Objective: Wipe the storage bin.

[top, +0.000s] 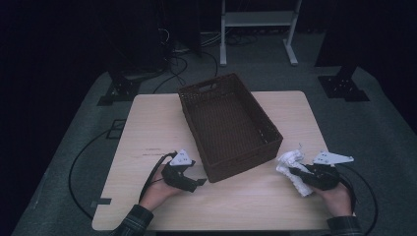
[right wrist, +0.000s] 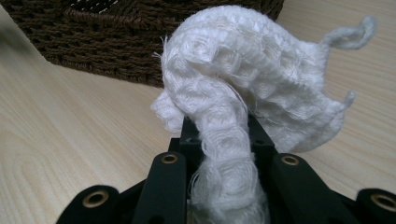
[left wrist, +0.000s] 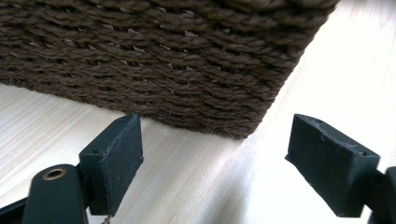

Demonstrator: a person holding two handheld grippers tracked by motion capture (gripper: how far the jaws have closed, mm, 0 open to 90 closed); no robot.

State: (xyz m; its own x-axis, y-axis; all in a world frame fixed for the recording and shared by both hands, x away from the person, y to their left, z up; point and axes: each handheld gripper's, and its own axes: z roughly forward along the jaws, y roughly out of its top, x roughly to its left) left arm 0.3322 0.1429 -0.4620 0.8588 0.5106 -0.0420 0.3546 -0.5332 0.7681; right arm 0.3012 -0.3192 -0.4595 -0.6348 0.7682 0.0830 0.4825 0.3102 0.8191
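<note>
Right tongs (right wrist: 219, 140) clamp the white cloth (right wrist: 252, 79) just off the basket's (top: 231, 123) near right corner; left tongs (left wrist: 212, 154) open, empty, low over tabletop (top: 147, 128). Step: carrying. Next: lift cloth over rim, release inside.

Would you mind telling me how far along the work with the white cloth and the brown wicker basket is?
Done: the right hand-held gripper is shut on the crumpled white woven cloth, beside the rectangular brown wicker basket. In hand: the left hand-held gripper rests open at the basket's near corner, nothing between its jaws. Left: the basket looks empty, so the cloth probably goes in.
</note>
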